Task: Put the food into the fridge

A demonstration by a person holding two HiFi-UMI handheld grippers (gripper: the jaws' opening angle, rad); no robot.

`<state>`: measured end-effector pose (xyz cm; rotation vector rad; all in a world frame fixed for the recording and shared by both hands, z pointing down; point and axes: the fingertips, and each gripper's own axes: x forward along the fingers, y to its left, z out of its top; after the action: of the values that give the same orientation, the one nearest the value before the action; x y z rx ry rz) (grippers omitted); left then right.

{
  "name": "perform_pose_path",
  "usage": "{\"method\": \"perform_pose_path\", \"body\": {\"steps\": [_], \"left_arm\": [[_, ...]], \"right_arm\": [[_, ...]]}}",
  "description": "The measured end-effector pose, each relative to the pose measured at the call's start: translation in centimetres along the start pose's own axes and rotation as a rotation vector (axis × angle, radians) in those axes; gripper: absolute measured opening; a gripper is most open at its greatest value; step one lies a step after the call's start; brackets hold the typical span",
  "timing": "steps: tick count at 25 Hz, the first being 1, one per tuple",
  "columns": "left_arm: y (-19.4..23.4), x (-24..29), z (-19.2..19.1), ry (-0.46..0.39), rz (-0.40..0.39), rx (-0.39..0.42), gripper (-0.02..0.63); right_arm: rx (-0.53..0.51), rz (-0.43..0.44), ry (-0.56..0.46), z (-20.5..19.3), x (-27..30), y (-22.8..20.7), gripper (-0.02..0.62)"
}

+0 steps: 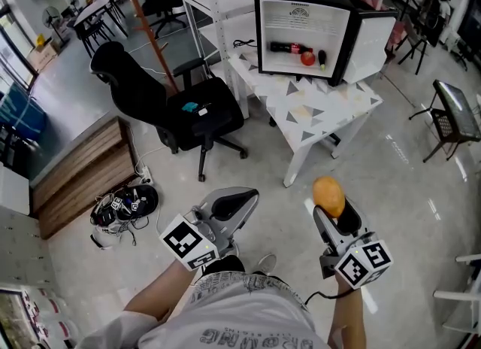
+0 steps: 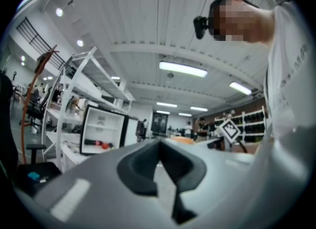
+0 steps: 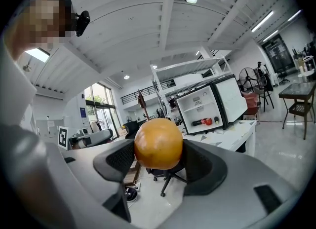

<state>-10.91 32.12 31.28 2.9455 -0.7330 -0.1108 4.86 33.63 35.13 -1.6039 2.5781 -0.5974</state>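
Observation:
My right gripper [image 1: 332, 206] is shut on an orange [image 1: 328, 195], which fills the space between its pads in the right gripper view [image 3: 158, 143]. My left gripper [image 1: 240, 201] is shut and holds nothing; its jaws meet in the left gripper view [image 2: 160, 160]. A small black fridge [image 1: 312, 28] stands open on a white table [image 1: 331, 110] ahead, its door [image 1: 372, 43] swung right. Inside lie a dark bottle [image 1: 285, 47], a red fruit [image 1: 307, 58] and a dark item [image 1: 322, 58]. The fridge [image 3: 207, 107] also shows far off in the right gripper view.
A black office chair [image 1: 176, 110] stands left of the table on the pale floor. A wooden bench [image 1: 79, 178] and a pile of shoes [image 1: 124, 206] lie at the left. White shelving [image 1: 218, 1] rises behind the fridge. A dark side table [image 1: 458, 114] is at right.

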Motion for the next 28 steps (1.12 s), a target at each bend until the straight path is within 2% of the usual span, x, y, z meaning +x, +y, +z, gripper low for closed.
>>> {"method": "perform_pose_path", "body": {"steps": [14,28], "left_arm": [[-0.7,1.7,-1.2,0.007,0.006,-0.013,0.008],[2.8,6.1,-2.0,0.003,0.02,-0.019,0.008]], "right_arm": [[0.013,-0.008,0.024,-0.9,-0.9,-2.3,0.29],[0.003,-0.004,0.033,0.6,2.5,-6.8,0.29]]}}
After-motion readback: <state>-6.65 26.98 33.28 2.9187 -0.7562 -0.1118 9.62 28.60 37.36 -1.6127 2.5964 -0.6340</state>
